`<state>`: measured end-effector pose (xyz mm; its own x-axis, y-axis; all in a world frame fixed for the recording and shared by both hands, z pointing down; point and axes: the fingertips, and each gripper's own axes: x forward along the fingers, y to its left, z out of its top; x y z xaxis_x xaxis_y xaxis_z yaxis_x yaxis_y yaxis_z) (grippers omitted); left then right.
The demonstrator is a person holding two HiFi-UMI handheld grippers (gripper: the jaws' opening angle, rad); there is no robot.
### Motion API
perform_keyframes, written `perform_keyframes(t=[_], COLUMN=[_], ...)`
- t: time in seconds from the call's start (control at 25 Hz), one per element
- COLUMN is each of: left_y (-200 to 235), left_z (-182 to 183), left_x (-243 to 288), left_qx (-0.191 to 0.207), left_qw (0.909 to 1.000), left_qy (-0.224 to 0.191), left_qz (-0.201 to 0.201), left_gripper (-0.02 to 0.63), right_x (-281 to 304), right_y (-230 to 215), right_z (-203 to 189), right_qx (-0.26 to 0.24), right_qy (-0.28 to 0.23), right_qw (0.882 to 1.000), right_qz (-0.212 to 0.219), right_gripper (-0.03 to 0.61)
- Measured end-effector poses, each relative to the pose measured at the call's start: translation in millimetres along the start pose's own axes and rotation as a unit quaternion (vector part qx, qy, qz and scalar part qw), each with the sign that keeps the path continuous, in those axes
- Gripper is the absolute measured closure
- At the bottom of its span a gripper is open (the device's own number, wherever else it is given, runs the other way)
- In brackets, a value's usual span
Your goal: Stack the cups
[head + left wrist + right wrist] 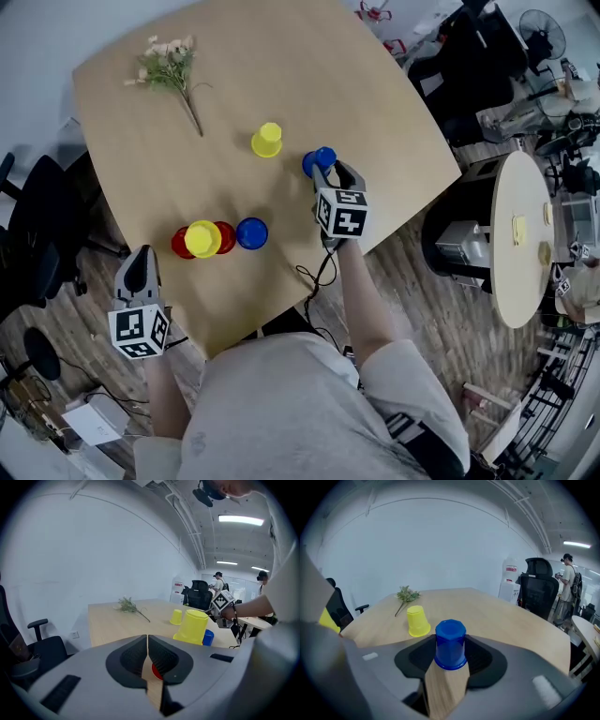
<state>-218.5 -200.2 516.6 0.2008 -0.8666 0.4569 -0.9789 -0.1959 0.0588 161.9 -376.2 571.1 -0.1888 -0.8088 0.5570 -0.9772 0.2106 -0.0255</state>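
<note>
- The right gripper (330, 172) is gripping the first blue cup (450, 644); its two jaws are pressing against opposite sides of the cup.
- The first blue cup is standing upside down on the table (281, 56), near the table's right edge.
- The left gripper (147, 644) is holding its jaws closed, pad against pad, with nothing between them.
- The left gripper is hovering at the near left edge of the table, well apart from the right gripper.
- A lone yellow cup (267, 140) is standing upside down just left of the first blue cup, not touching it.
- A second yellow cup (202, 238) is sitting in a tight row near the front of the table.
- Red cups (226, 236) are showing on either side of the second yellow cup; whether it is resting on them cannot be told.
- A second blue cup (251, 232) is standing at the right end of that row, touching the red one beside it.
- A flower sprig (171, 70) is lying at the far left corner of the table, well apart from all the cups.
</note>
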Motion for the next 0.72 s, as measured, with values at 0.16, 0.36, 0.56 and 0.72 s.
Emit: perform_keyframes(t=[0.16, 0.36, 0.56, 0.72], left_y=[-6, -18, -18, -16], left_z=[5, 8, 11, 11], left_x=[4, 9, 9, 7], left_qx=[0.001, 0.003, 0.004, 0.001], left_qw=[0.9999, 0.9995, 0.9989, 0.9985], left_qy=[-0.006, -0.015, -0.020, -0.024], left_qz=[-0.009, -0.029, -0.042, -0.048], left_gripper=[0.598, 0.597, 0.598, 0.597], right_x=[-28, -73, -108, -128], right_y=[27, 76, 135, 182], right_z=[18, 41, 46, 34], right_qx=[-0.037, -0.064, -0.070, -0.091], right_qy=[-0.023, -0.044, -0.046, -0.036], right_qw=[0.999, 0.993, 0.984, 0.973], right_qz=[0.031, 0.094, 0.160, 0.210], right_gripper=[0.380, 0.382, 0.381, 0.381])
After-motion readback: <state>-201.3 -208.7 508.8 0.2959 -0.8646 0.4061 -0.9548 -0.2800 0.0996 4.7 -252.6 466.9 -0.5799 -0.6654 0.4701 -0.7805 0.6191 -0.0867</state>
